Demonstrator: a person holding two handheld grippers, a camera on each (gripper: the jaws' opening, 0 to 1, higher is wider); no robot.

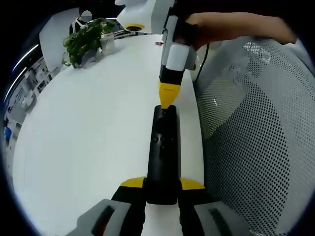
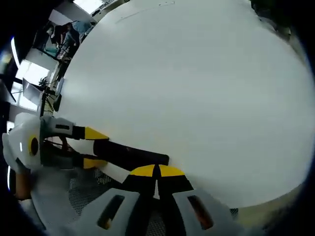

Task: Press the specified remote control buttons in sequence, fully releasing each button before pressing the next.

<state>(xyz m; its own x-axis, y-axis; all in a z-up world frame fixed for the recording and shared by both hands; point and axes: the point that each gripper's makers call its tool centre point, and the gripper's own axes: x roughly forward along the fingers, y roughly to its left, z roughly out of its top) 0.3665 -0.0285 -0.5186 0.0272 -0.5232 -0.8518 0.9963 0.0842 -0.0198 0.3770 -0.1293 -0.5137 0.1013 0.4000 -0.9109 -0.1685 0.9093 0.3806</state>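
A long black remote control (image 1: 163, 152) runs up the middle of the left gripper view, along the right edge of the white table (image 1: 88, 137). My left gripper (image 1: 162, 184) is shut on its near end, a yellow-tipped jaw on each side. My right gripper (image 1: 167, 98), held by a hand, comes down from above with its jaws shut together, and its yellow tip touches the remote's far end. In the right gripper view my right gripper (image 2: 157, 171) is shut, its tips at the end of the remote (image 2: 130, 155). The left gripper (image 2: 96, 147) clamps the other end.
A potted green plant (image 1: 86, 42) stands at the table's far left. A white device with a yellow ring (image 1: 133, 19) sits at the far edge. A grey mesh chair (image 1: 256, 123) is close beside the table's right edge. People (image 2: 64, 34) are far off.
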